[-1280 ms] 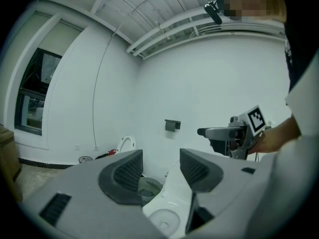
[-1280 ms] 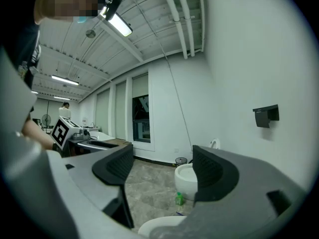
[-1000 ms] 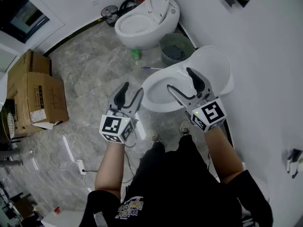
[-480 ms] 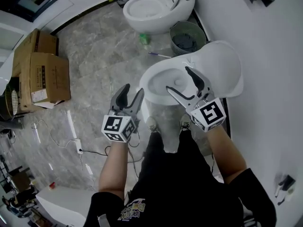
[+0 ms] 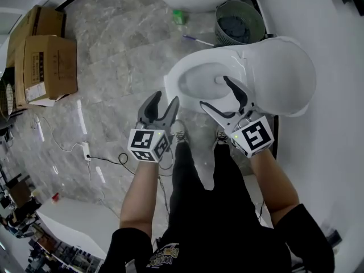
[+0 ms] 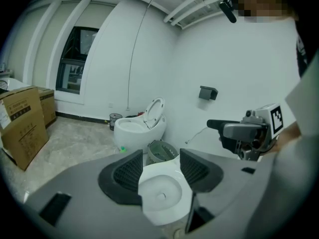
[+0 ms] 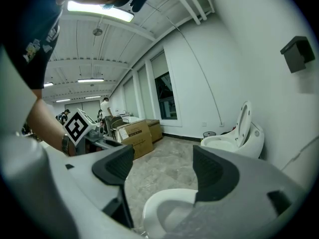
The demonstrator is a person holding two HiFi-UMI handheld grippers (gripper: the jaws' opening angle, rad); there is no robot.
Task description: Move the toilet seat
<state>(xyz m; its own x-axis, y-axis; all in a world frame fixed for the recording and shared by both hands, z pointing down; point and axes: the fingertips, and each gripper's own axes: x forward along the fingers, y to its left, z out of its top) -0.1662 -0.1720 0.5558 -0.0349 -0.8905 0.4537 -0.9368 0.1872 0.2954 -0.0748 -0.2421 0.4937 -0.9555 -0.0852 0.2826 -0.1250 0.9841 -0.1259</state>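
Boxes of cardboard (image 5: 40,61) sit at the upper left of the head view on the grey floor (image 5: 114,56). Left of centre we hold the left hand-held gripper (image 5: 164,99), jaws moderately apart and empty, just beside the toilet bowl (image 5: 187,78). Our right hand-held gripper (image 5: 216,92) hovers over the bowl, jaws wide, gripping nothing. The toilet seat (image 5: 284,75) stands raised at right, near the wall.

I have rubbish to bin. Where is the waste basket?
Head view, upper right: the round grey mesh waste basket stands between the near white toilet and the far white toilet.
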